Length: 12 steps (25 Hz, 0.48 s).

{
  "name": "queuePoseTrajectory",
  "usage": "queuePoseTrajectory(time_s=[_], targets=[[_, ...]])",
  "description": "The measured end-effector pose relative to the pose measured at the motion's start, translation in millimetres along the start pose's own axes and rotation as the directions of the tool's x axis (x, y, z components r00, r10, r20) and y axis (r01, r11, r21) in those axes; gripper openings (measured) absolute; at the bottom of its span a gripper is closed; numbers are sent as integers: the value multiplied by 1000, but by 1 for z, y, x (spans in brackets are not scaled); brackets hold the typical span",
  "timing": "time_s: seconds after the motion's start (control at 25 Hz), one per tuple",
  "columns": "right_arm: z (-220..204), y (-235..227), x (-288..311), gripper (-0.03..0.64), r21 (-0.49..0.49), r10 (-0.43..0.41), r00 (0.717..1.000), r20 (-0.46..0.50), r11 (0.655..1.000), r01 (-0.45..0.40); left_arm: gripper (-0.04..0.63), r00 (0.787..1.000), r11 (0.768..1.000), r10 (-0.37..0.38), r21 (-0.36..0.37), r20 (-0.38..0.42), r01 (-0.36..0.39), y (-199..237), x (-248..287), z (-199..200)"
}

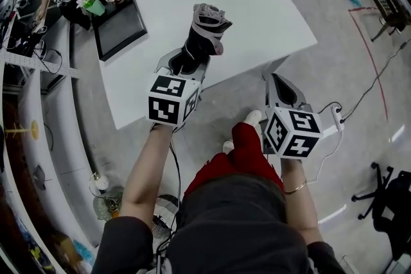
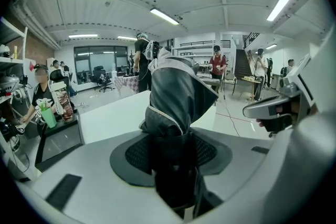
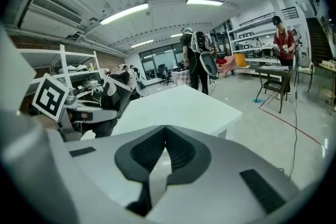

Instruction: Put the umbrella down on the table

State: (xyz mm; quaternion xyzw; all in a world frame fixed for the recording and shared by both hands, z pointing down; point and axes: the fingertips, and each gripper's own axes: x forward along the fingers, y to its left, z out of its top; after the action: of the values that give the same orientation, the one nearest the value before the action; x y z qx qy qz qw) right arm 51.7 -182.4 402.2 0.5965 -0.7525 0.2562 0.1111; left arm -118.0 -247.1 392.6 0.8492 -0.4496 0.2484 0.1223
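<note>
The left tongs (image 1: 184,66) clamp the folded umbrella (image 1: 204,35) by its dark end, tilted over the white surface (image 1: 257,3) at centre frame. The right tongs (image 1: 277,81), lower right, are closed on nothing. It is probably best to lay the umbrella flat, well in from the near edge, before letting go.

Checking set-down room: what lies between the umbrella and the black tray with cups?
Nothing but bare white table between umbrella and tray, plain in the head view.

Black and grey umbrella (image 1: 204,35), white table (image 1: 257,3), grey floor (image 1: 347,74)
</note>
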Motion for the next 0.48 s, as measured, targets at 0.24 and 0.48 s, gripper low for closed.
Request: queuePoseTrajectory(time_s=[0.24,0.48], targets=[[-4,-15,7,18,14,-5,1000,-29,1000,5,179,998,999,-32,30,-51,33,-12,21,-4],[-4,-18,15,18,31,-3,999,-40,1000,5,179,993,995,-50,85,-111,59,-16,36,-11]])
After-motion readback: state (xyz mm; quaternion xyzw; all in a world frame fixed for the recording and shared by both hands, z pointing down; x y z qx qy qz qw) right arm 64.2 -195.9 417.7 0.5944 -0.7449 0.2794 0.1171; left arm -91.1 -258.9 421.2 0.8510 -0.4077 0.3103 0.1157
